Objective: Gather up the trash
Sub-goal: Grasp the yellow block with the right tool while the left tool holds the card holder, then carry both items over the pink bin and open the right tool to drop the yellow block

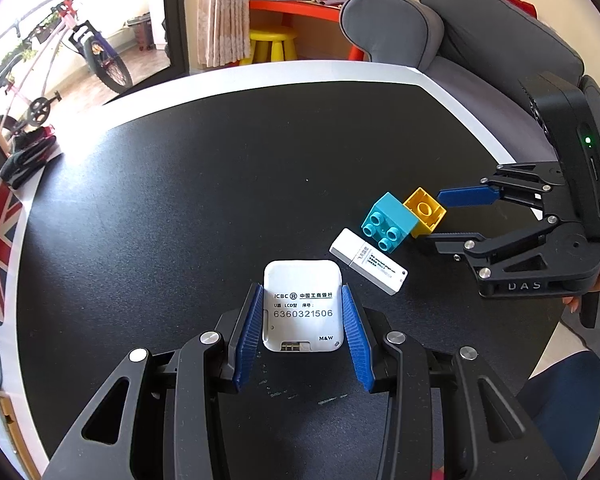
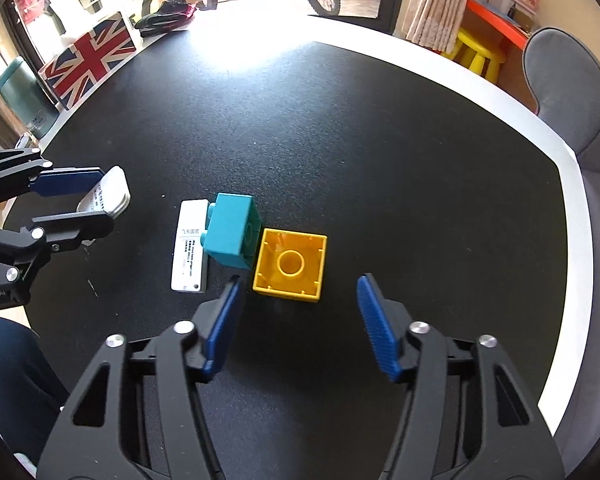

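Left gripper (image 1: 303, 312) grasps the white bank token (image 1: 302, 308). Right gripper (image 2: 300, 292) released, yellow brick (image 2: 290, 264) at 12 o'clock.

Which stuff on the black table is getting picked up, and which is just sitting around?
Getting picked up:
white square bank device
white stick
teal block
yellow block

Just sitting around:
Union Jack box
dark clothes bundle
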Tool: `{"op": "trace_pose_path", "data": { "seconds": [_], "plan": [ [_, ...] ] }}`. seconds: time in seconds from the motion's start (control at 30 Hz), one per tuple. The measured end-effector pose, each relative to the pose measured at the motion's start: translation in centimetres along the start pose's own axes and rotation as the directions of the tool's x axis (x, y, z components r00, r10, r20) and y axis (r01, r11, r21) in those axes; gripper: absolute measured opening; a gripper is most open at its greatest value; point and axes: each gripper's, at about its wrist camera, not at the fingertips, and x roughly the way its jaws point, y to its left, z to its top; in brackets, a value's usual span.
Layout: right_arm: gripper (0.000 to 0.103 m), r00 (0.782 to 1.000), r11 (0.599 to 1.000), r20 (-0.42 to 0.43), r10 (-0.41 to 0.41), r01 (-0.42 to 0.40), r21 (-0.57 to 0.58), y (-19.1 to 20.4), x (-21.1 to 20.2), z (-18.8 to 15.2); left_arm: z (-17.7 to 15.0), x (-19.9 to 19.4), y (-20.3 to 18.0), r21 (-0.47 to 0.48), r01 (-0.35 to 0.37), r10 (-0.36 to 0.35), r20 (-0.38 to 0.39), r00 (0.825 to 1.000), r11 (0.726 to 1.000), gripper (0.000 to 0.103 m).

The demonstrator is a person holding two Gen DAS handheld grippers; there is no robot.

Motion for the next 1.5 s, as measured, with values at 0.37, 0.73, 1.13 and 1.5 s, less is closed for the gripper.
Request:
{"op": "trace_pose_path", "data": {
  "seconds": [0.37,0.73,1.13,1.5],
  "plan": [
    [0.032,0.999,1.000,0.035,0.013,-0.013,0.007,0.7,-0.9,-0.2,-0.2,0.0,-0.1,0.001,0.004,-0.004,-0.001,1.000,1.000,0.039],
    [0.032,0.995,0.998,0.095,0.022,-0.028,0.059,2.1,-6.3,-3.7,-1.8,-3.6,-2.1,0.020,0.020,-0.021,0.033,0.999,1.000,0.039],
    [0.032,0.983,0.998,0.183,0.017,-0.029,0.062,5.0,-13.4,-10.7,-5.2,-8.6,-5.5,0.064,0.043,-0.048,0.090,0.995,0.997,0.039],
    [0.032,0.979,0.994,0.200,0.047,-0.065,0.085,7.2,-15.3,-16.9,-10.1,-11.3,-8.9,0.097,0.063,-0.074,0.108,0.991,0.993,0.039]
  ]
}}
